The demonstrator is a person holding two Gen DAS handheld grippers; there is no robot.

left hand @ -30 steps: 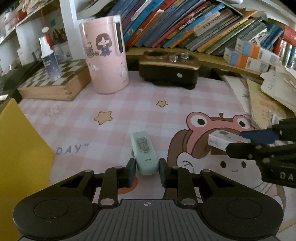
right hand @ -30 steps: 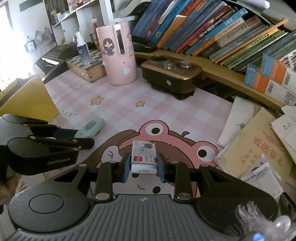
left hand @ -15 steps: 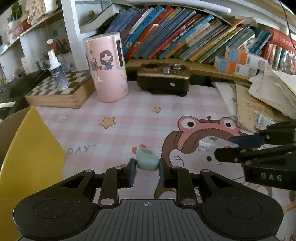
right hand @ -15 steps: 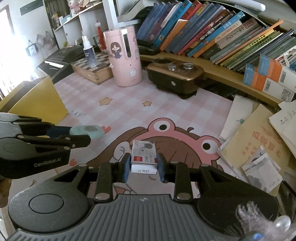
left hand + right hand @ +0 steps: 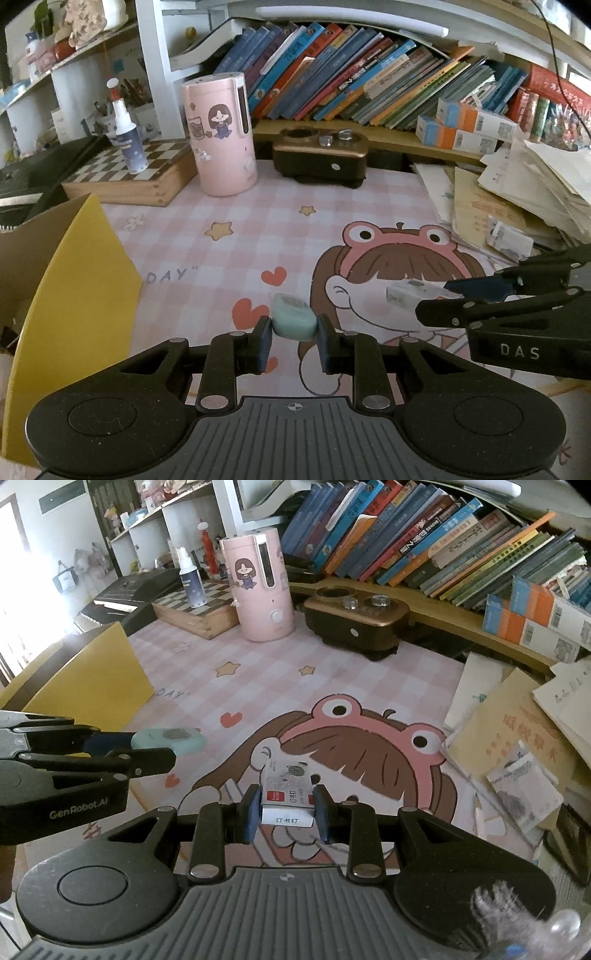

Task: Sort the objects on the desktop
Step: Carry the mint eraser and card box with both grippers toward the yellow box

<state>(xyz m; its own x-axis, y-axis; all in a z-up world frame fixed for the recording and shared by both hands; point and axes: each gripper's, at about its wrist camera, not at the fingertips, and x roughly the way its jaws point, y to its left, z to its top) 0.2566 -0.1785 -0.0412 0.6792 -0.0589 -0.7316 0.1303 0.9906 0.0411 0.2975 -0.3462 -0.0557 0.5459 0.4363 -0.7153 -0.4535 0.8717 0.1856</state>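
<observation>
Left gripper clamps a rounded mint-green case; right gripper clamps a white staple box, red-labelled.

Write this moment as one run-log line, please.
left gripper: shut on mint-green plastic case | right gripper: shut on small white staple box

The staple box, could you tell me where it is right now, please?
The staple box is clamped in the right gripper, above the cartoon mat, right of the left gripper.
</observation>
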